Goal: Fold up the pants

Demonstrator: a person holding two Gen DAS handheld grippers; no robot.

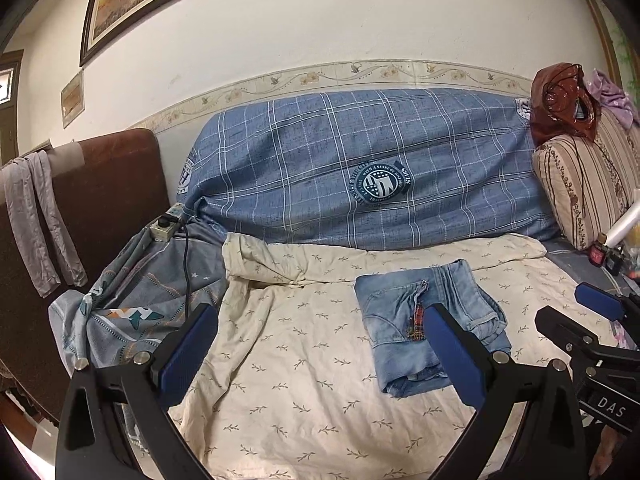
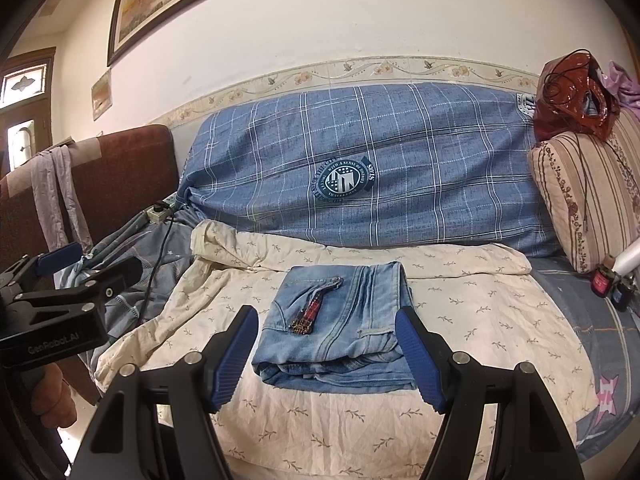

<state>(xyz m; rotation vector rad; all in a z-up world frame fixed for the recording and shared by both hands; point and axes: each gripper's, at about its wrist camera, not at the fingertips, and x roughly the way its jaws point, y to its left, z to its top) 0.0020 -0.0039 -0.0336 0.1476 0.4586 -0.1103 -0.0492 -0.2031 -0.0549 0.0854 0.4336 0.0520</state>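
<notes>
Right wrist view shows the folded light-blue denim pants lying as a compact, roughly square stack on the cream leaf-print sheet, toward the middle of that sheet and nearer its back edge than its front edge. The stacked layers with edges showing at the front suggest, in my judgement, that the folding is complete or nearly so. A strip of red plaid lining shows at the open fly. The right gripper hovers above the sheet's front edge with its blue-padded jaws spread, framing the pants without touching them; nothing is held. The left gripper is likewise released, jaws wide apart and empty, set off toward the sheet's left side, with the pants just beyond its right finger in that view. Both tools held clear reads as a release posture, leaving the stack undisturbed. Legible writing: "GenRobot.AI" on the left gripper's body in the right view, "DAS" on the right gripper's body in the left view, and "WITH A SENSE OF HISTORY" on the round crest of the blue checked cover behind the sheet.
</notes>
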